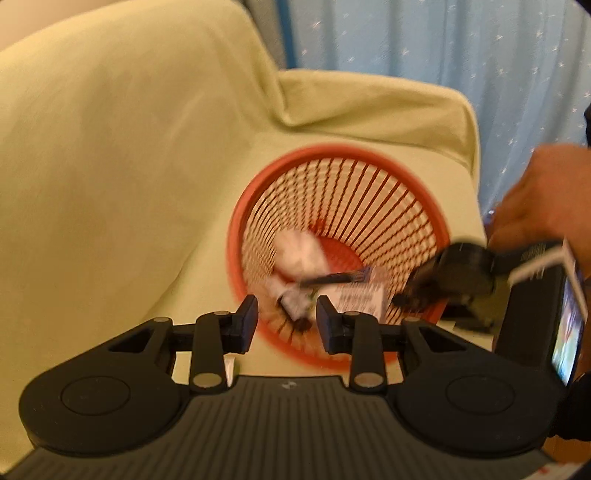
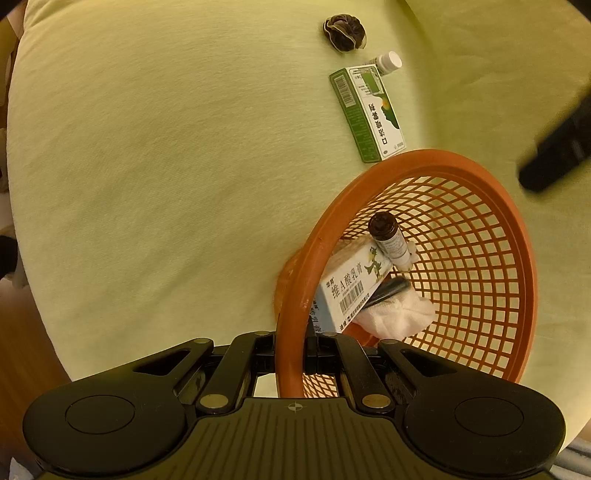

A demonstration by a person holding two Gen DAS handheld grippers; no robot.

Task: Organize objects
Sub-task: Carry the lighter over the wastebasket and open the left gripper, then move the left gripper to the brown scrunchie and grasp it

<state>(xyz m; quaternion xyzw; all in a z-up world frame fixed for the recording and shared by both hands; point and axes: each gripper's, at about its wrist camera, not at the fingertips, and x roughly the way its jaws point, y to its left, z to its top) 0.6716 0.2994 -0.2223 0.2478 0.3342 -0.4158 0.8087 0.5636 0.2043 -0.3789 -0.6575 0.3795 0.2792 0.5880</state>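
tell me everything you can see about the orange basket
The orange basket is round, of what looks like plastic: a thick solid rim over open lattice walls that narrow to a solid base. It sits on a pale yellow-green cloth and looks tipped in the right wrist view. The right gripper is shut on its near rim. Inside lie a white and blue box, a small dark bottle, a white wad and a dark stick-like item.

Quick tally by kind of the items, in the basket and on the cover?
Boxes: 2, blue-white box in orange basket, green box outside
Bottles: 2, brown inside, white-capped outside
White cloth: 1
Black pen-like item: 1
Dark netted ball: 1
Total: 7
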